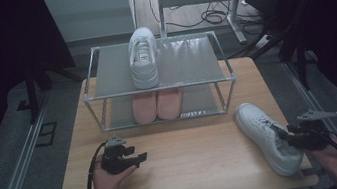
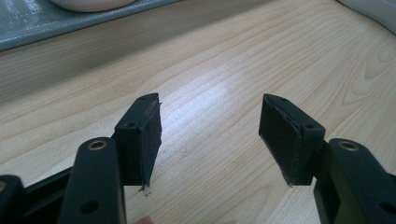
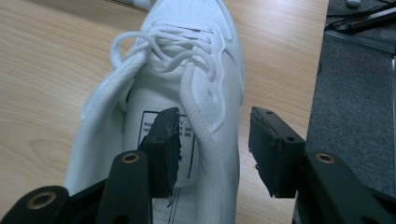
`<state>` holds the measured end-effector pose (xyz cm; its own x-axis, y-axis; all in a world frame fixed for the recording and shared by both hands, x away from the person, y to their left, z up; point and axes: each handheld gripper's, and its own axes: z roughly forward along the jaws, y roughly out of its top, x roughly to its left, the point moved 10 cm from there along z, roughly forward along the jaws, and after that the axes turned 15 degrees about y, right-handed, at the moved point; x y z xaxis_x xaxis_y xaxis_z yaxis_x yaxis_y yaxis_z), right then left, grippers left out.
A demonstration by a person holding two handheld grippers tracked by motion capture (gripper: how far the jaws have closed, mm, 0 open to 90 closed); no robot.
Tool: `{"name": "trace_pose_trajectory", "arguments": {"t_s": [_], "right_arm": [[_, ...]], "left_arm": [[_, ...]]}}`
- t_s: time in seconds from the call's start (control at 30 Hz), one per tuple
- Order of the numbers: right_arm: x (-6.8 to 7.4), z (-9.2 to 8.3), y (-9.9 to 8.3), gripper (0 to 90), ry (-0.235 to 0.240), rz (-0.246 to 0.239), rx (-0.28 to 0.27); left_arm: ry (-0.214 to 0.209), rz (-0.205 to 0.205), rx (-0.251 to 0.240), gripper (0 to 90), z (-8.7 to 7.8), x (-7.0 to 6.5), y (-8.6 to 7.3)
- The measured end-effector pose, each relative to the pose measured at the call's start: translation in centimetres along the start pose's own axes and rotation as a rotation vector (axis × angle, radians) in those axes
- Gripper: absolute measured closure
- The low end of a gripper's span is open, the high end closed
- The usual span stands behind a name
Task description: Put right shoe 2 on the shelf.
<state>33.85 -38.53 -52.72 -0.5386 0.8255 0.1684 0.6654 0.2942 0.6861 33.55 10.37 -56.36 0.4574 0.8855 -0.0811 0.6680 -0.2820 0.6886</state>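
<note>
White shoe's [image 3: 177,107] collar wall sits between the open right gripper's [image 3: 215,149] jaws.

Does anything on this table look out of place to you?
Yes: one white sneaker lies askew near the table's right front corner, while its mate sits on the rack's top shelf. The right hand-held gripper straddles the sneaker's collar, jaws open, one inside the shoe.

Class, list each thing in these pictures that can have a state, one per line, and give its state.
Shoe on table: upright, laces tied, right gripper's jaws astride its collar wall.
Shoe on rack top: upright, toe toward the person.
Pink pair: side by side on lower shelf.
Left gripper: open, nothing between the jaws.
Right gripper: open, not pressing.
</note>
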Motion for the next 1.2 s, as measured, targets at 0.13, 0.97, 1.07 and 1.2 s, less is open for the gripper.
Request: {"name": "trace_pose_trajectory", "arguments": {"t_s": [0.13, 0.97, 1.07, 1.2], "right_arm": [[-0.5, 0.9, 0.1, 55.8, -0.023, 0.001, 0.015], [-1.2, 2.1, 0.4, 81.7, -0.011, 0.093, -0.036], [-0.9, 2.0, 0.4, 81.7, 0.004, 0.1, -0.053], [-0.6, 1.6, 0.6, 81.7, 0.01, 0.102, -0.073]], "left_arm": [[-0.002, 0.002, 0.003, 38.9, 0.1, -0.1, 0.0], [0.002, -0.001, 0.002, 39.0, 0.1, 0.0, 0.0], [0.003, -0.001, 0.004, 39.0, 0.1, 0.1, 0.0], [0.003, -0.003, 0.002, 39.0, 0.0, 0.1, 0.0]]}}
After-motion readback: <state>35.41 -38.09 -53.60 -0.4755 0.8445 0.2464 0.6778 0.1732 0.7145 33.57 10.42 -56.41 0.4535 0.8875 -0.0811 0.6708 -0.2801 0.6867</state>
